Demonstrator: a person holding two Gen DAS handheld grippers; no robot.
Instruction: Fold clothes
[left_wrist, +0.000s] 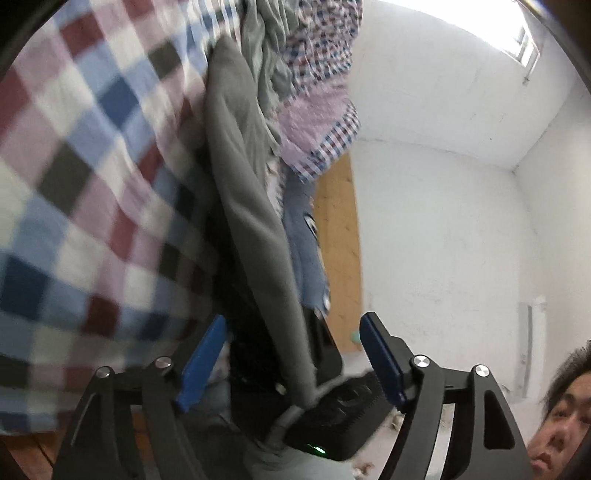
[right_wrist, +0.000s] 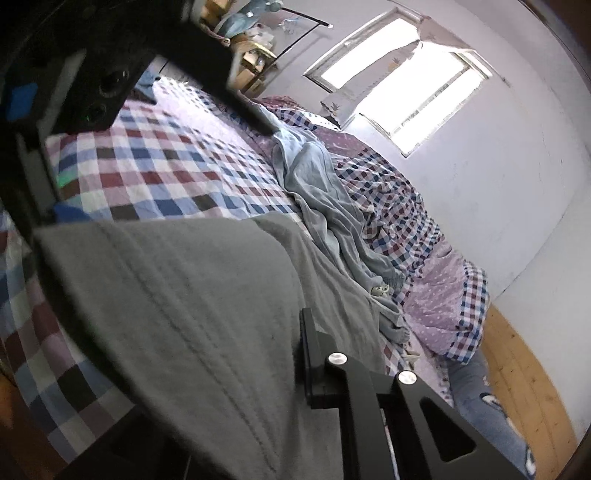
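A grey garment (left_wrist: 251, 206) hangs stretched over the checked bed (left_wrist: 81, 177). It runs down between the blue pads (left_wrist: 203, 365) of my left gripper (left_wrist: 291, 354), which stands wide open and does not clamp it. Below, the cloth's end goes into my right gripper (left_wrist: 301, 406), a black body with a green light, which is shut on it. In the right wrist view the grey garment (right_wrist: 192, 302) covers one finger of my right gripper (right_wrist: 295, 332); only the other finger (right_wrist: 310, 350) shows. My left gripper's black body (right_wrist: 103, 74) looms at the top left.
A pale blue-grey garment (right_wrist: 317, 192) and a purple dotted quilt (right_wrist: 439, 299) lie rumpled along the bed's far side. Jeans (right_wrist: 487, 410) hang over its edge above the wooden floor (right_wrist: 517, 354). A person's head (left_wrist: 557, 417) is at the lower right. White walls and a window (right_wrist: 402, 88) stand behind.
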